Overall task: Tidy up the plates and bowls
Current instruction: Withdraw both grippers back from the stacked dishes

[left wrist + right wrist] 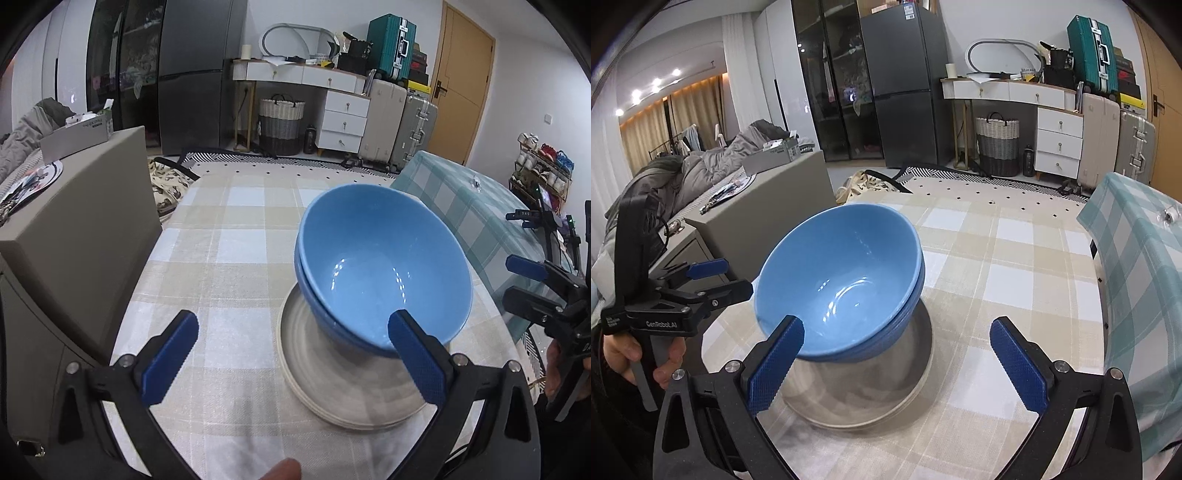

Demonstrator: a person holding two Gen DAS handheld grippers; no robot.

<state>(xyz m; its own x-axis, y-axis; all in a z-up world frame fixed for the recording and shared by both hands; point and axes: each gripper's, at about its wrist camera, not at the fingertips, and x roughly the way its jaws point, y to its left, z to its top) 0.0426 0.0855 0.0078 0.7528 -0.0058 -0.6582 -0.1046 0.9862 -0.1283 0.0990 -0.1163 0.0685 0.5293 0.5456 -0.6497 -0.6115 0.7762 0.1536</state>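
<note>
Left gripper (pixel 291 363): jaws spread wide with nothing between the pads; its right pad stands in front of the bowls' near left rim, and contact cannot be told.
Plates (pixel 321 391): a low stack of pale plates, near the middle of the checked table (pixel 229 236), carrying the bowls. They look stiff, glazed and breakable, and fairly heavy as a stack. The thin overhanging rim is the only place to pinch, best from two opposite sides.
Bowls (pixel 380 266): two blue bowls nested one in the other, standing on the plates toward their far side, upright, though the fisheye makes them seem tilted. Glossy highlights suggest a slick glaze, so a pinch on the wall could slide. The likely hold is the rim, one pad inside and one outside, taking both rims together so the nest stays whole.
Right gripper (pixel 895 363): jaws likewise spread and empty, its left pad in front of the bowls' near right rim.
Risk: a one-sided lift may tip the bowls off the plates.
</note>
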